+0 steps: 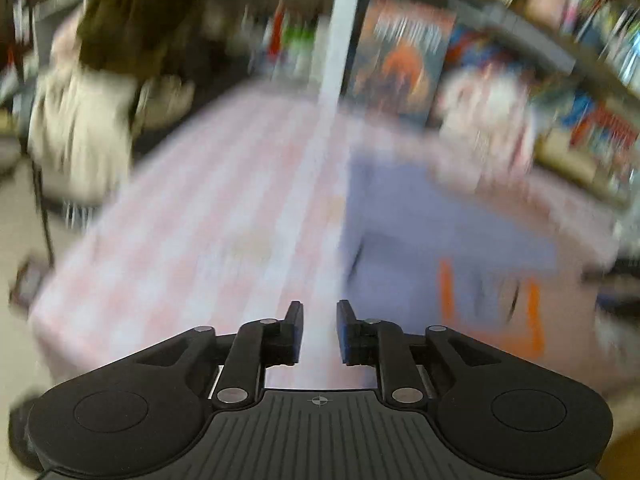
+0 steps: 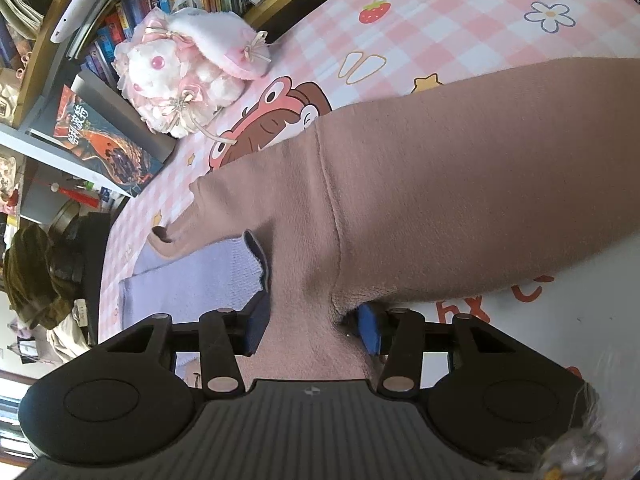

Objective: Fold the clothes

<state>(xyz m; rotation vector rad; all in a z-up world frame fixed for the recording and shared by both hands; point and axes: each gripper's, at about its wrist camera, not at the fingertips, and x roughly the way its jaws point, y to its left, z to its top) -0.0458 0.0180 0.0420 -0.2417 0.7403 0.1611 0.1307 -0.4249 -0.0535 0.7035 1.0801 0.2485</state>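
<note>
Pink fleece garment [image 2: 440, 184] is spread over the pink checked tablecloth [image 2: 400, 24], a bunched fold clamped by the right gripper [image 2: 312, 332]. Left gripper [image 1: 319, 332] is seen narrowly parted, empty. Risk: fleece could slip free if tugged, dragging the lilac garment [image 2: 192, 280] underneath.

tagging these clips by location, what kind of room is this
Probably a bedroom or study at home. A bookshelf packed with books lines one side, a white and pink plush rabbit toy sits on the pink checked cartoon-print cloth, and a fuzzy brown garment lies across it.
</note>
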